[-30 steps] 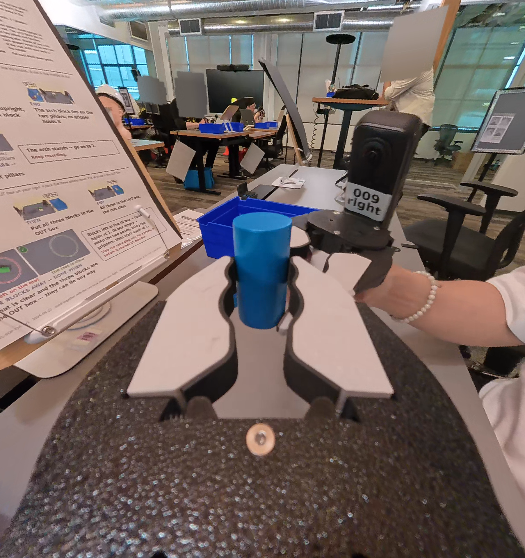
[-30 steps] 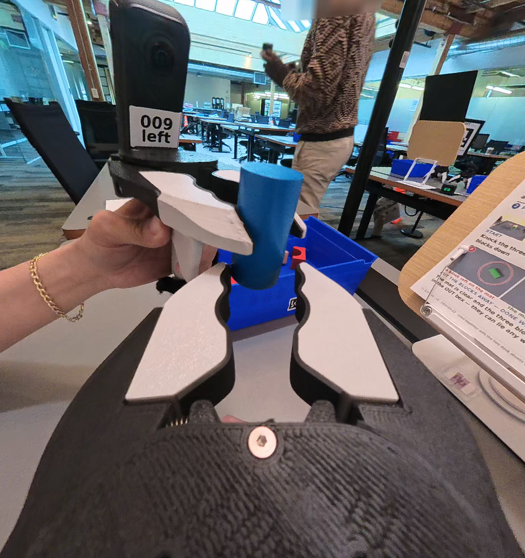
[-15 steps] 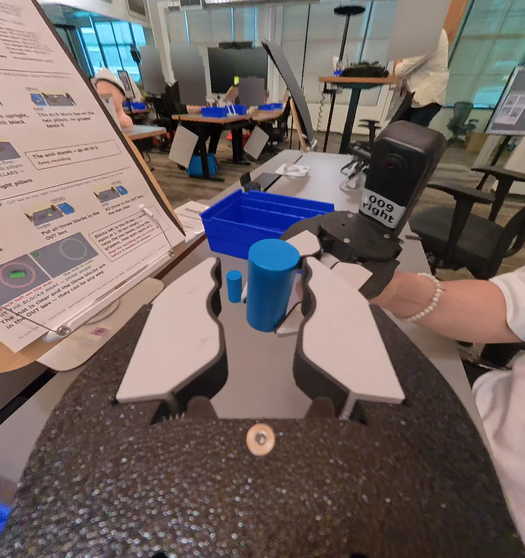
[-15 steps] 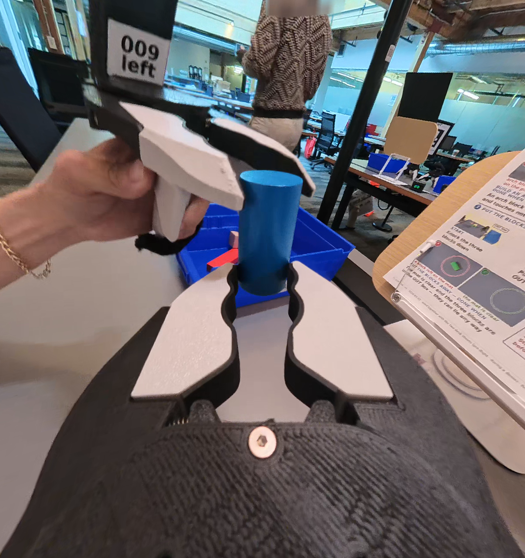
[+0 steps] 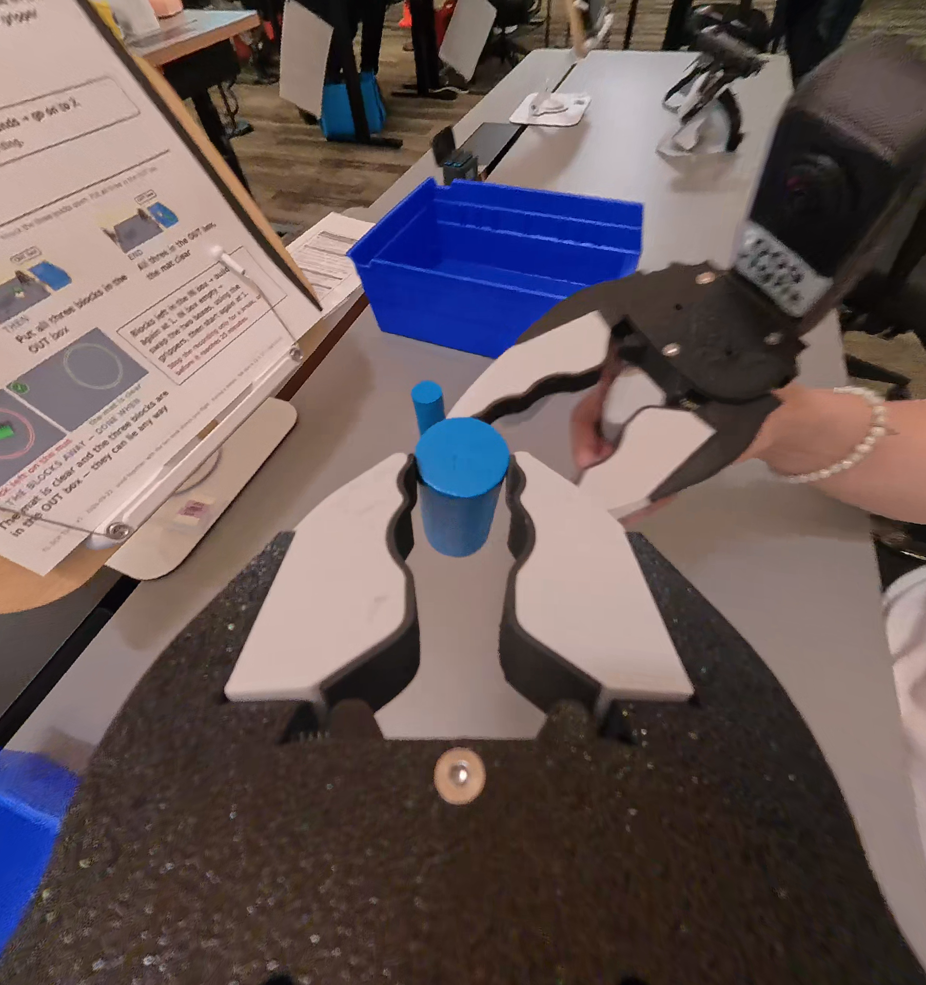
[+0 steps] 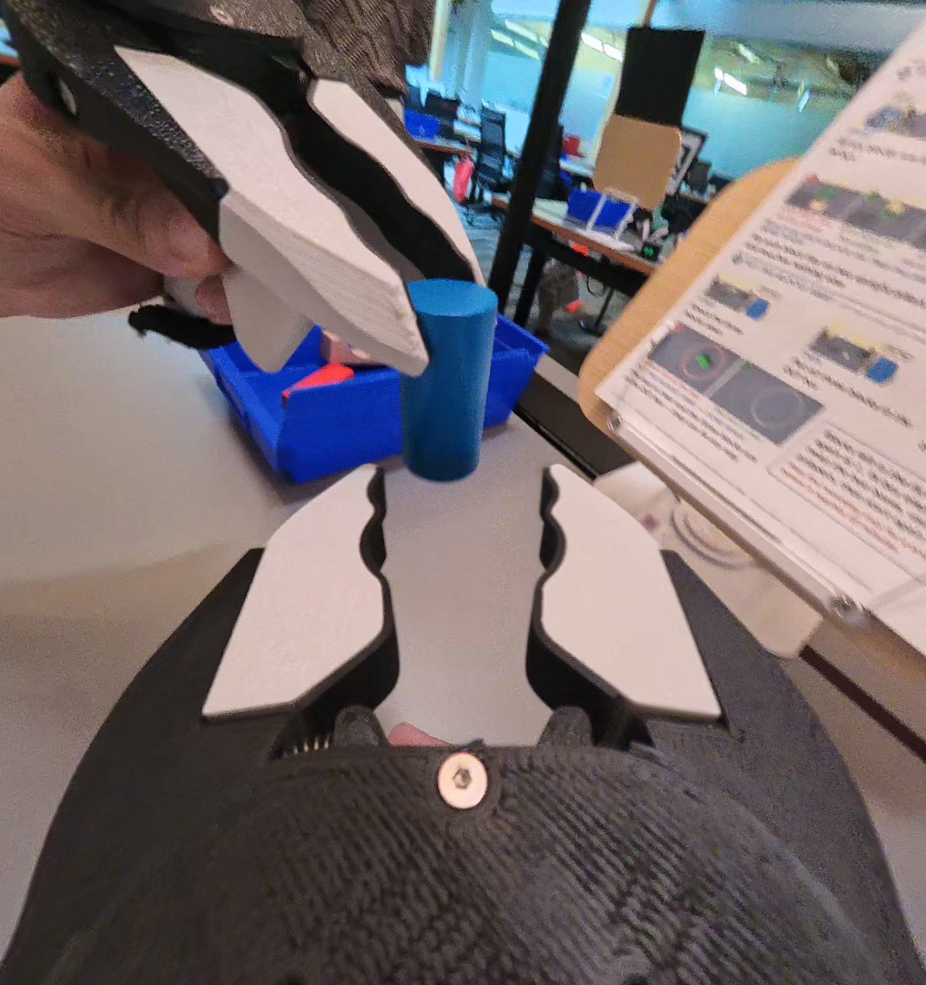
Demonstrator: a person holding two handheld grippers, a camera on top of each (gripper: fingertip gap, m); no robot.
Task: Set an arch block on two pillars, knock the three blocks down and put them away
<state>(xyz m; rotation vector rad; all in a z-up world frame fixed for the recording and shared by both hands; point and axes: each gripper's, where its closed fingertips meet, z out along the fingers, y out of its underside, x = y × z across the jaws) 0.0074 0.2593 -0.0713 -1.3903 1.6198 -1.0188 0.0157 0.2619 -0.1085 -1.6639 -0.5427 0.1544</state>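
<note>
A blue cylinder (image 5: pixel 458 501) stands upright between the fingers of my left gripper (image 5: pixel 458 458), which is shut on its upper part and tilted down at the grey table (image 5: pixel 716 575). I cannot tell whether its base touches the table. In the right wrist view the same cylinder (image 6: pixel 444 405) is just beyond my right gripper (image 6: pixel 463 471), which is open and empty. The left gripper (image 6: pixel 447 320) reaches over it from above left. The right gripper (image 5: pixel 535 463) also shows in the left wrist view, open, right of the cylinder. A second blue cylinder (image 5: pixel 427 405) stands farther off on the table.
An empty blue bin (image 5: pixel 492 298) stands beyond the cylinders. Another blue bin (image 6: pixel 338 426) holds a red block (image 6: pixel 322 376). An instruction sheet on a wooden stand (image 5: pixel 103 320) is at the left and also shows in the right wrist view (image 6: pixel 796 373). A blue bin corner (image 5: pixel 2 831) is at the lower left. Some 4 cm of space lies between my two pairs of fingers.
Half a second ago my right gripper held the cylinder and my left was open. Now the left has shut on it and tilted down, and the right has opened and drawn back.
</note>
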